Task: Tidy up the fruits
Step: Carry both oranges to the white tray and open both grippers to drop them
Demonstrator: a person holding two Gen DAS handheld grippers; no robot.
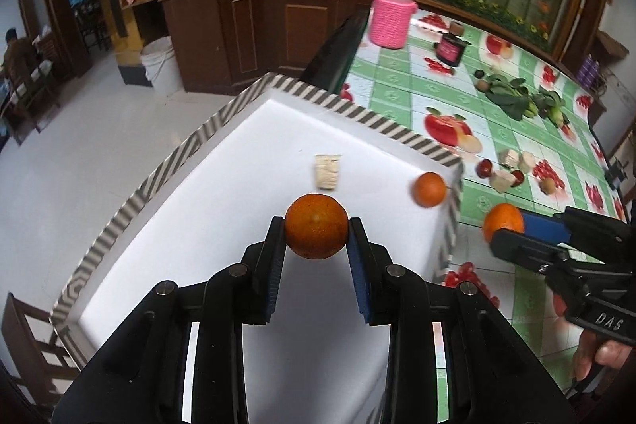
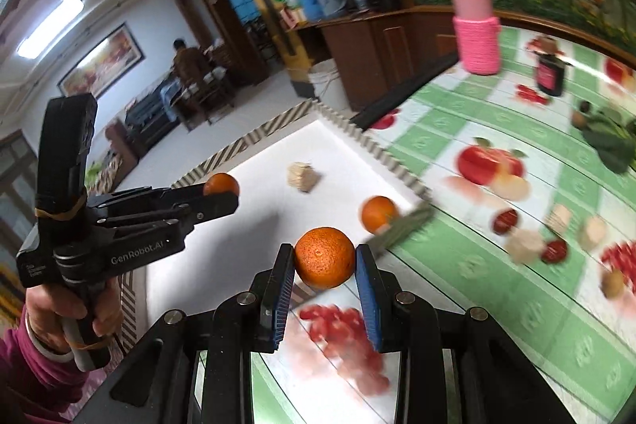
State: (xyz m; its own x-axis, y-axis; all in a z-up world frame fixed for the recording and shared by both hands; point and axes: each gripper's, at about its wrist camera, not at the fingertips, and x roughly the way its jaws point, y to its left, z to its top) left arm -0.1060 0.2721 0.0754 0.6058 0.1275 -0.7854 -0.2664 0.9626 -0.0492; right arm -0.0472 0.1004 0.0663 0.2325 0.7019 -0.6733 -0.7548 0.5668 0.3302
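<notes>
My left gripper (image 1: 317, 231) is shut on an orange (image 1: 316, 226) and holds it above the white tray (image 1: 222, 209) with the striped rim. It also shows in the right wrist view (image 2: 222, 191), over the tray's left side. My right gripper (image 2: 324, 261) is shut on a second orange (image 2: 324, 258), just outside the tray's near right corner, above the tablecloth; in the left wrist view this orange (image 1: 503, 221) is right of the tray. A third orange (image 1: 429, 188) lies in the tray's right corner, and a beige block (image 1: 328, 171) near its middle.
On the fruit-print green tablecloth (image 1: 397, 82) lie red dates (image 1: 484, 167), beige blocks (image 1: 510, 167), small brown fruits (image 1: 548, 185) and leafy greens (image 1: 512, 94). A pink-sleeved bottle (image 1: 391, 10) and a dark jar (image 1: 449, 48) stand at the back. The table edge drops to the floor on the left.
</notes>
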